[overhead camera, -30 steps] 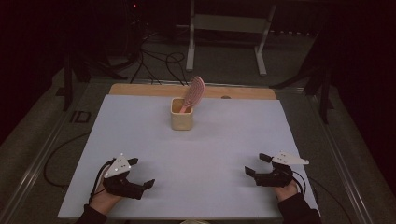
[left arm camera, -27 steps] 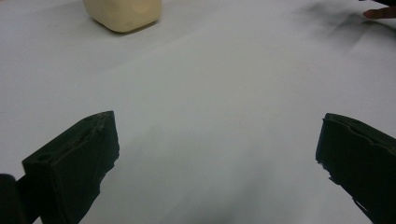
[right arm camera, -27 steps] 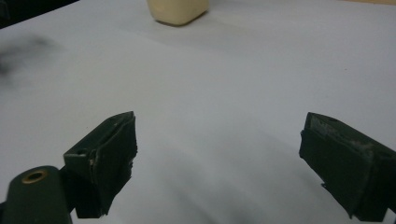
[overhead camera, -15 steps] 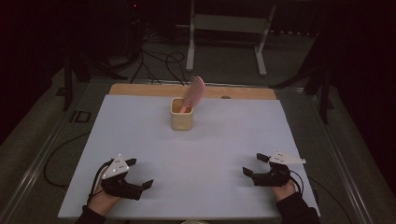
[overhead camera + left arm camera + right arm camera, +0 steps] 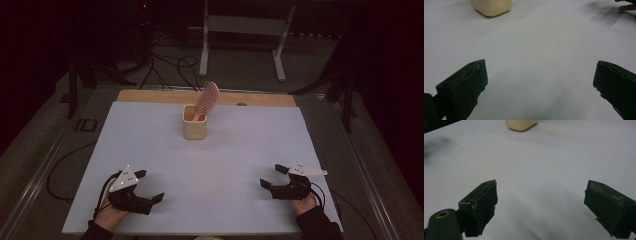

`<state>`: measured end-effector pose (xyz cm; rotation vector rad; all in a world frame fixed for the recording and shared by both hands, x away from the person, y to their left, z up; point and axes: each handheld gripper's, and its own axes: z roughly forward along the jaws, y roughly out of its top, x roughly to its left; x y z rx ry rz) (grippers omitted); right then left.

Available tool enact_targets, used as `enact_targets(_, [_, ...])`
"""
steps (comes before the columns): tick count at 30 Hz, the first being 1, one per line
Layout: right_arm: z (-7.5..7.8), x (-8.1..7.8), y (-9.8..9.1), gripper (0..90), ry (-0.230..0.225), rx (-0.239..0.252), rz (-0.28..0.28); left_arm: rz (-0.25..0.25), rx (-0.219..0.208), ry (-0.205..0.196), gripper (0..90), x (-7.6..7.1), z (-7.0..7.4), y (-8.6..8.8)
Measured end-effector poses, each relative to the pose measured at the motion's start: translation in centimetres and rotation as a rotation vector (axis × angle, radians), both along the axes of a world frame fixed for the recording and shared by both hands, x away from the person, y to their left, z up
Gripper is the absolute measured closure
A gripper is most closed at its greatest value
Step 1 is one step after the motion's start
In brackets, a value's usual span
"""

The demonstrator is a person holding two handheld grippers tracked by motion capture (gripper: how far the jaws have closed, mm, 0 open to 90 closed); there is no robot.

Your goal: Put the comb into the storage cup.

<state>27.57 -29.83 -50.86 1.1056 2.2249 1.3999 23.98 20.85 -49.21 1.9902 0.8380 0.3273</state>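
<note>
Two grippers, mine, near edge of the white surface (image 5: 230, 155): left gripper (image 5: 148, 187) and right gripper (image 5: 272, 175), fingers spread wide on each, nothing between them. One cream cup (image 5: 194, 122), far centre, well apart from both, upright. One pink hairbrush (image 5: 206, 99), standing handle-down in the cup, head leaning right above the rim. Judged light, rigid plastic, smooth; bristles yield. Best hold: the neck just above the rim.
</note>
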Motion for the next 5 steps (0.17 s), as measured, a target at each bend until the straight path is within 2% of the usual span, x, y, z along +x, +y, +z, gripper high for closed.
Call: enact_targets(5, [-0.08,0.05,0.07,11.1,0.002,-0.004,0.006,-0.002,-0.002,0.001,0.1,0.02,-0.01,0.01])
